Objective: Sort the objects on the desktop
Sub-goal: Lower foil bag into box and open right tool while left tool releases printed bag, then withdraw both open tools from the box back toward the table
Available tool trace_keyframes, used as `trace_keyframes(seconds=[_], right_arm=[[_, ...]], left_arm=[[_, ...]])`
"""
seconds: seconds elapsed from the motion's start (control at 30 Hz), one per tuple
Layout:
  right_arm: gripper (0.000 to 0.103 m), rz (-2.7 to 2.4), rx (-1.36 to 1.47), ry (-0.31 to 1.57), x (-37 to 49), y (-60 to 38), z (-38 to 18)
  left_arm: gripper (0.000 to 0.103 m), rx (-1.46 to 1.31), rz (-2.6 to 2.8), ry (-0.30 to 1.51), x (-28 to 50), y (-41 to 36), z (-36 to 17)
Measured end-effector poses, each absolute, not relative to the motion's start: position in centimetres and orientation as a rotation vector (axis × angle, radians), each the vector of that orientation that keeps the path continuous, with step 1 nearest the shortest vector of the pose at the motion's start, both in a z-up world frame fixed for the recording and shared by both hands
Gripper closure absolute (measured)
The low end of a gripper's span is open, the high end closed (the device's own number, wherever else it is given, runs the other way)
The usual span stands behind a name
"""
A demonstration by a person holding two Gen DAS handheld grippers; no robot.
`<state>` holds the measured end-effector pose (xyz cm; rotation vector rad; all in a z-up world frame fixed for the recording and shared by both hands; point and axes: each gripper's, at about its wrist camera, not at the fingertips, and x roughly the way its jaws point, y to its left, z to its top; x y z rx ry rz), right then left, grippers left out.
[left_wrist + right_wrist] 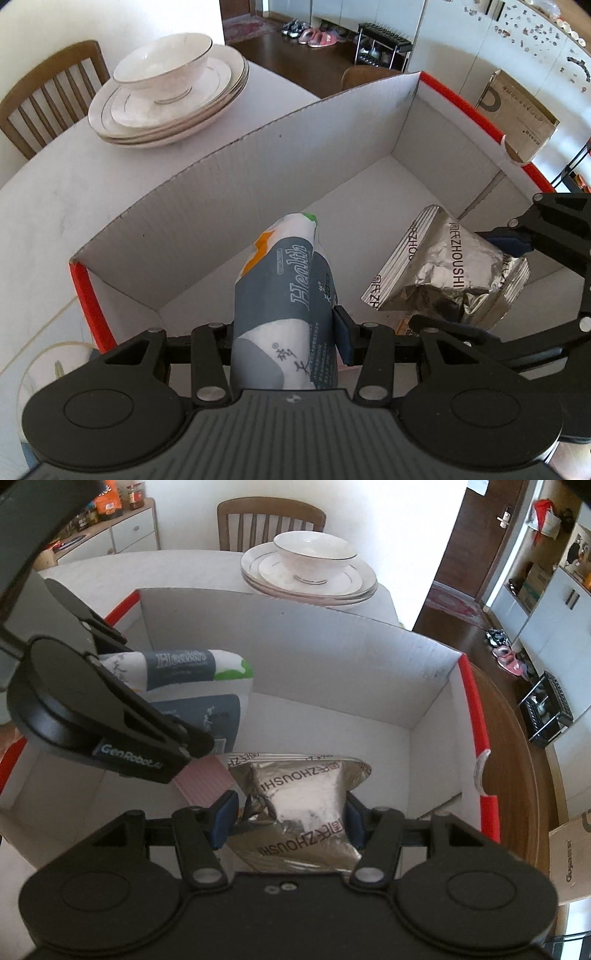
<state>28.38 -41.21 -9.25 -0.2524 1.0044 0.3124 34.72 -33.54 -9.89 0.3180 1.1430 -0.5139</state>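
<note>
A pale, matte surface [55,206] carries a large open cardboard box [258,147], rectangular, with white corrugated inner walls and a red outer skin showing along its rim. Behind the box stands a stack of glossy white plates [314,583] with thin dark rim lines, topped by a matching round bowl [316,554]. Both held items hang over the box's interior. The left gripper [284,332] is clamped on a soft tissue pack [284,291], a squashy plastic-wrapped bundle in grey and white with orange and green patches, pointing steeply down into the box. The right gripper [288,819] is clamped on a foil pouch [306,805], silver, crinkled and puffy, with flat crimped seams and printed lettering. A ribbed pink item [203,779] lies under the pouch, its identity unclear. The step appears to be dropping both items into the box. To do it well, lower each close to the box floor before opening, keep the two grippers from colliding, and release the slippery pouch gently so it settles flat.
</note>
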Motion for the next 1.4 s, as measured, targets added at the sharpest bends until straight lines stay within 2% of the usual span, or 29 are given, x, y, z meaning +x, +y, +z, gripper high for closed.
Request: trace_keyframes(seconds=[0.13,0.2,0.3,0.47,0.53,0.83,1.4], right_arm=[[0.043,0.319,-0.265,1.009,28.5,-41.0,-9.3],[0.041,0.326,-0.273,1.012,28.5,-40.9,-9.3],[0.039,0.334,-0.279,1.016,28.5,-40.9,-9.3],[0.033,0.344,-0.273,1.013,28.4,-41.3,-8.9],[0.025,0.342,-0.263,1.002,28.2,-41.7,-8.6],[0.020,0.337,-0.216,0.965,27.1,-43.0,-6.8],[0.018,0.363,-0.165,0.864,23.1,-42.5,-2.2]], left_arm=[[0.054,0.315,-0.522,1.155,34.8,-33.6,-10.1],[0.045,0.309,-0.536,1.153,34.7,-33.6,-10.1],[0.036,0.306,-0.552,1.138,34.5,-33.5,-9.8],[0.035,0.301,-0.565,1.112,34.0,-33.4,-9.1],[0.035,0.302,-0.571,1.099,33.8,-33.4,-8.7],[0.034,0.279,-0.581,1.039,32.2,-32.2,-6.8],[0.034,0.158,-0.623,0.897,27.3,-27.1,-1.9]])
